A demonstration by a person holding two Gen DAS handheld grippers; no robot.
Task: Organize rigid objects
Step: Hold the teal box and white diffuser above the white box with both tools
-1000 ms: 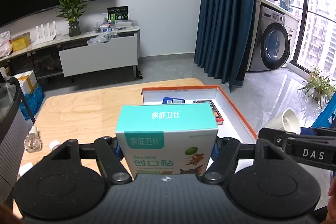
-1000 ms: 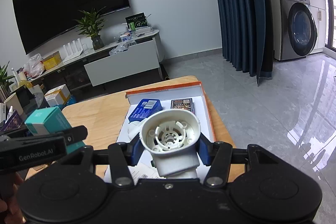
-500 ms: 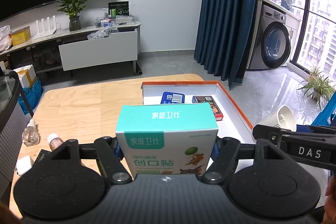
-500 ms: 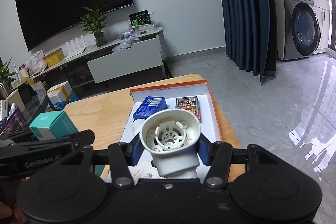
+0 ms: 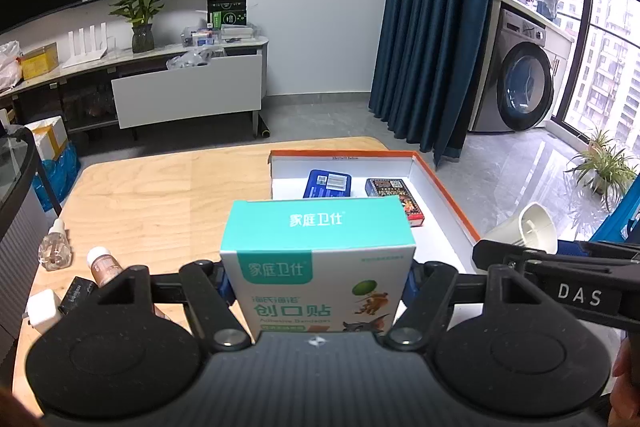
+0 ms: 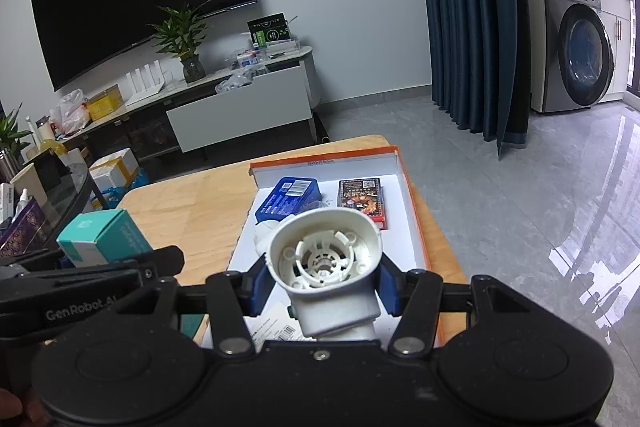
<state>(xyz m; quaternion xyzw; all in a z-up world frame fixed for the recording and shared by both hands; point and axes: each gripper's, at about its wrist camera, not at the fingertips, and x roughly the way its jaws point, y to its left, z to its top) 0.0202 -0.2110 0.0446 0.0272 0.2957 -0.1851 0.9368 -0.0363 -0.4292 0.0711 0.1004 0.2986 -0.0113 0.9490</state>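
My left gripper [image 5: 318, 279] is shut on a teal and white bandage box [image 5: 316, 259], held above the wooden table [image 5: 160, 195] just short of the orange-rimmed white tray [image 5: 448, 187]. My right gripper [image 6: 322, 283] is shut on a white plastic funnel-shaped part [image 6: 326, 267], its open mouth facing the camera, over the near end of the tray [image 6: 404, 195]. Inside the tray lie a blue box [image 6: 290, 201] and a dark printed card box [image 6: 362, 197]. The bandage box [image 6: 104, 237] and left gripper show at the left of the right wrist view.
Small bottles [image 5: 56, 247] and a white cube [image 5: 42, 307] lie at the table's left edge. A paper label [image 6: 276, 327] lies in the tray's near end. A glass side table [image 6: 36, 195] with clutter stands left; TV cabinet, curtain and washing machine stand beyond.
Both wrist views have shifted slightly, so the tray and table now sit a little farther ahead. Both grips are unchanged.
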